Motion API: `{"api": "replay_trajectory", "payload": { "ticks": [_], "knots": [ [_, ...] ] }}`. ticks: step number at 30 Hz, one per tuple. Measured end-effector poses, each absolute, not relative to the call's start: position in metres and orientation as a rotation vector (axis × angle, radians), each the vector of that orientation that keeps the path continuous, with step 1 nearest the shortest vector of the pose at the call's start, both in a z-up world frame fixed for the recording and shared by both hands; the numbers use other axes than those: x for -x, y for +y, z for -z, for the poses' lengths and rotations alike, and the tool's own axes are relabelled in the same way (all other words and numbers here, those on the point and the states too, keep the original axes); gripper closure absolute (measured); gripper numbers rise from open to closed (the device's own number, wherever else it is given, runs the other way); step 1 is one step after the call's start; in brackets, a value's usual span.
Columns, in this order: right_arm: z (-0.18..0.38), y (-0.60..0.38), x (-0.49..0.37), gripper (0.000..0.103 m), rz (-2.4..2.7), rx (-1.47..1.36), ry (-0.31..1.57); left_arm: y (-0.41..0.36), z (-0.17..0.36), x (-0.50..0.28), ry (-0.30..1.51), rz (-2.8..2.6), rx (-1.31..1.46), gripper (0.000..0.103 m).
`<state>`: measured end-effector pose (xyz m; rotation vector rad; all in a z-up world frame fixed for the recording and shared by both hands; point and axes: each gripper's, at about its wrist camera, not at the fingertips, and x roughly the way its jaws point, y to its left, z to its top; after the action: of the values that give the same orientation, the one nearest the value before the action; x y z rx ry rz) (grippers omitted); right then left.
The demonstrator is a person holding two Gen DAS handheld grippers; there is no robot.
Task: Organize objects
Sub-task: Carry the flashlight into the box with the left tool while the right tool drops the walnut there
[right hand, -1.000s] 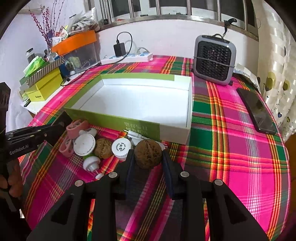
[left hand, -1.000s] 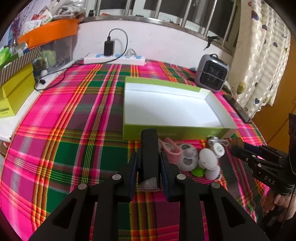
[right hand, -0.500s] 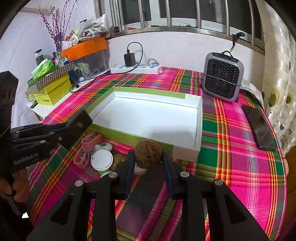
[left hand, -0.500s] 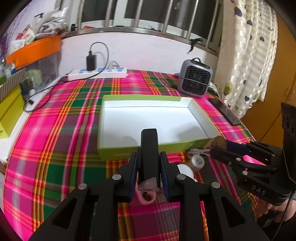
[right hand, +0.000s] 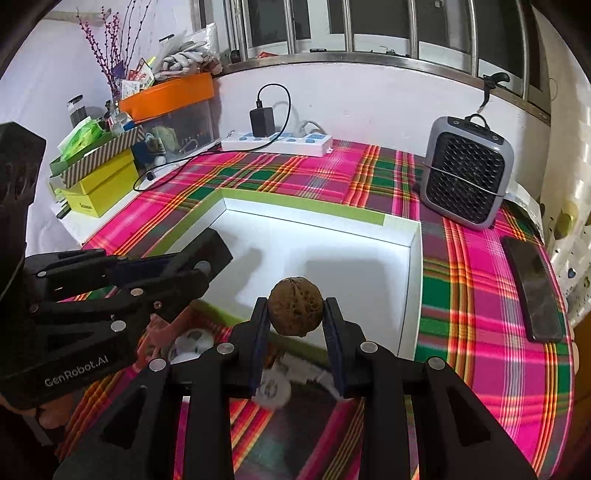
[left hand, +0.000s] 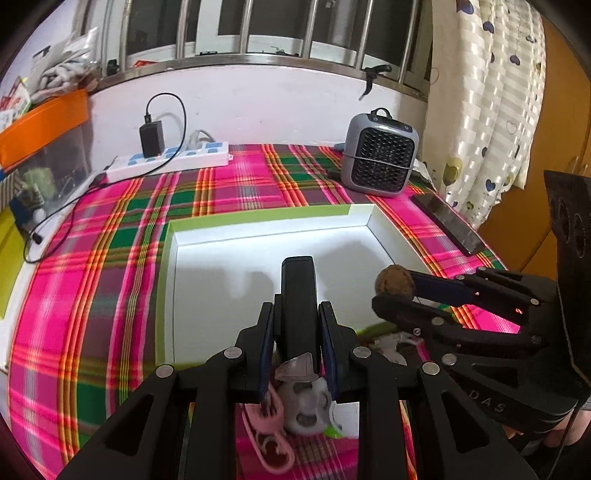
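Plaid tablecloth [right hand: 480, 280], white-lined box [right hand: 413, 273], barred window [right hand: 369, 22], curtain [left hand: 491, 92]

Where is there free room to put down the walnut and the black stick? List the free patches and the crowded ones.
Free: the white floor of the green box, with nothing in it; the tablecloth left of the box; the strip between box and power strip.
Crowded: the pile of small things before the box's near wall; the phone and heater on the right.

box [right hand: 413, 280] interior bare, open from above; heater [right hand: 466, 173], phone [right hand: 535, 288] crowd right edge.
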<state>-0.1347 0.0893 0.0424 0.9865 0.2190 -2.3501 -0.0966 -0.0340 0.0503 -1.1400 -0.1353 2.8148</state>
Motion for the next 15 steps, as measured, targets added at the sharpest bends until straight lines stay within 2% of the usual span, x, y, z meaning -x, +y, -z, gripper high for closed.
{"api": "replay_trajectory", "payload": {
  "ticks": [15],
  "knots": [
    [-0.026, 0.068, 0.186, 0.073, 2.310, -1.055, 0.250, -0.041, -0.032, 0.148, -0.113, -2.772, 1.225, 0.081]
  ]
}}
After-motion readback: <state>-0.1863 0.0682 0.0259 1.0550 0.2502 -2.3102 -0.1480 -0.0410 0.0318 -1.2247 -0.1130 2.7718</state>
